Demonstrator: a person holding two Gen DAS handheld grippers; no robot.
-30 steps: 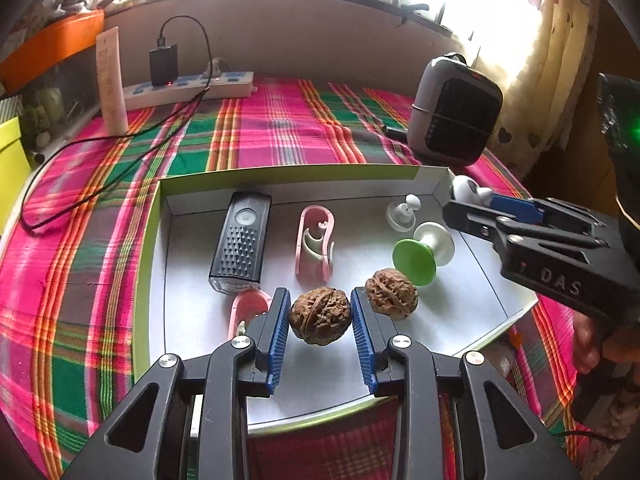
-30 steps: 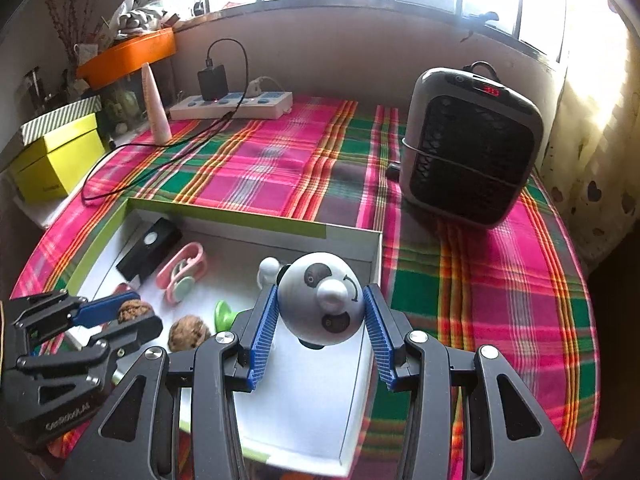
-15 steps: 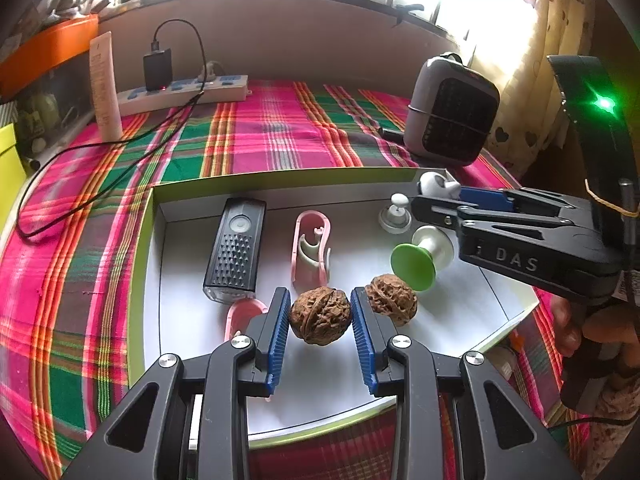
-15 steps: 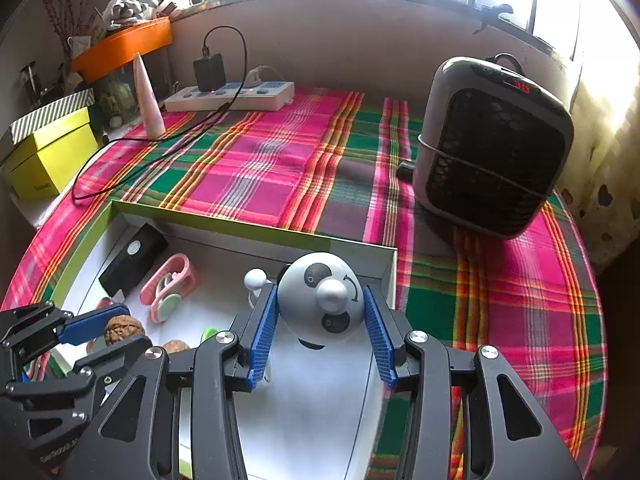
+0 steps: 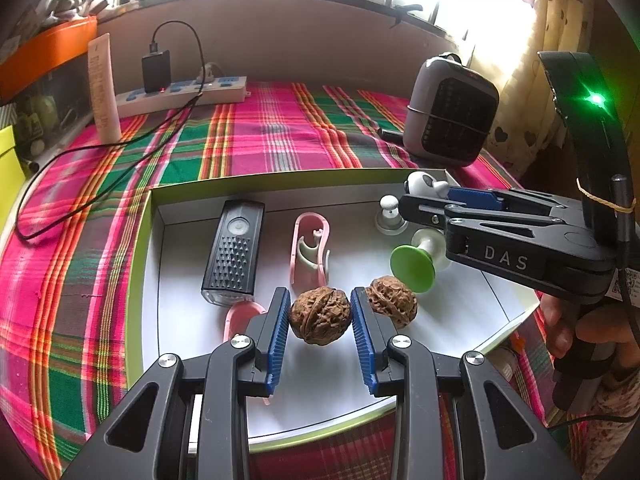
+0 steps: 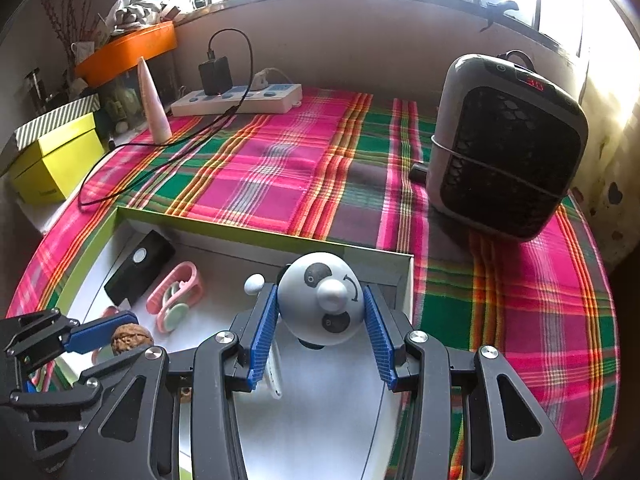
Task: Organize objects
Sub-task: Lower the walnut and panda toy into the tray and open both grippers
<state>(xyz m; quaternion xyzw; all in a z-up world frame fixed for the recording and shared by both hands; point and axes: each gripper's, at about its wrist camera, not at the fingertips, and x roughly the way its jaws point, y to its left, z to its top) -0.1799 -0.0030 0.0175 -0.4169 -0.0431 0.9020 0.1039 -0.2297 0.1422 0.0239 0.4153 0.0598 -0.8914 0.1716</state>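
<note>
My left gripper (image 5: pixel 320 316) is shut on a brown walnut (image 5: pixel 321 315) over the front of a white tray with a green rim (image 5: pixel 144 240). A second walnut (image 5: pixel 394 306) lies just right of it in the tray. My right gripper (image 6: pixel 320 312) is shut on a white panda ball (image 6: pixel 322 304) above the tray's far right corner; it also shows in the left wrist view (image 5: pixel 424 186). The left gripper and its walnut (image 6: pixel 130 338) show at lower left in the right wrist view.
In the tray lie a black light (image 5: pixel 234 252), a pink clip (image 5: pixel 310 254), a green-capped knob (image 5: pixel 414 266) and a small white knob (image 5: pixel 390 210). On the plaid cloth stand a grey heater (image 6: pixel 506 148), a power strip (image 6: pixel 238 100) with cable, a tube (image 6: pixel 154 108) and a yellow box (image 6: pixel 56 156).
My right gripper has carried the panda ball forward and left, to the tray's far right corner. My left gripper still holds the walnut in about the same place.
</note>
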